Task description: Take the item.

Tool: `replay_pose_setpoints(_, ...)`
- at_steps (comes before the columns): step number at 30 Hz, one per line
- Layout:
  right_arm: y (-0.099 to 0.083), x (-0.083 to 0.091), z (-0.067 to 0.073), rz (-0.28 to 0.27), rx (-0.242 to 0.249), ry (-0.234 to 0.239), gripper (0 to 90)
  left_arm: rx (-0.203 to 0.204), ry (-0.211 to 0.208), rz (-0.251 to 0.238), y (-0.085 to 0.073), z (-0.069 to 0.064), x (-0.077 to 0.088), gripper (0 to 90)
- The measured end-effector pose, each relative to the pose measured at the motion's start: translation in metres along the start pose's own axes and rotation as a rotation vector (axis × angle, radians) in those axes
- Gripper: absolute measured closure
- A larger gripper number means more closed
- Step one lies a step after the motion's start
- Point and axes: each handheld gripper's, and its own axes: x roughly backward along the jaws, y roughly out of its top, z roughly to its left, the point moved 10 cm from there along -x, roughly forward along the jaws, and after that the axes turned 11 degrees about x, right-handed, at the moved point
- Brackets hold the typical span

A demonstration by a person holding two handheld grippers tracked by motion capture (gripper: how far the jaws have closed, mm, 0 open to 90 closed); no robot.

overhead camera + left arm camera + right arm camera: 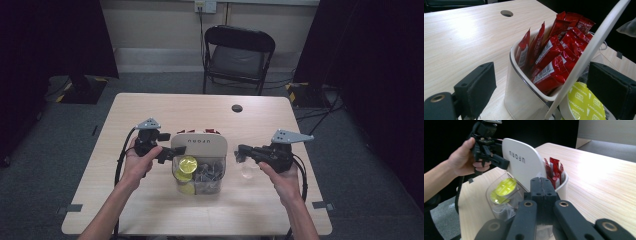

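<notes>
Organiser of white plastic with a tall rounded divider panel [199,145] lettered "UFORU" stands near the middle of the pale wooden surface [150,107], between the two hand-held grippers. Its far compartment, a white rounded cup [524,100], is packed with upright red foil sachets [554,53]; its near compartment, of clear plastic [499,207], holds round capsules with yellow-green "Cappuccino" lids [187,164] at the left and a heap of grey wrapped pieces [207,172] at the right.

The left gripper [167,152], in the person's left hand [139,162], sits at the organiser's left edge with its black padded jaws spread wide; in the left gripper view the slanted white panel and the cup of sachets lie between the two pads, neither of which presses on them.

The right gripper [241,151], in the person's right hand [280,175], is just right of the organiser and apart from it, its jaws clenched pad to pad in the right gripper view. A small clear plastic item [247,169] shows directly beneath it; whether the jaws pinch it cannot be told.

A black folding chair [239,55] stands beyond the far edge of the surface.
</notes>
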Motion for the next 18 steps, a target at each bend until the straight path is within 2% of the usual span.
replay_pose_setpoints(18, -0.034, 0.004, -0.039, 0.067, -0.039, -0.118, 90.0, 0.001, 0.0, 0.0, 0.0, -0.001, 0.001, 9.8)
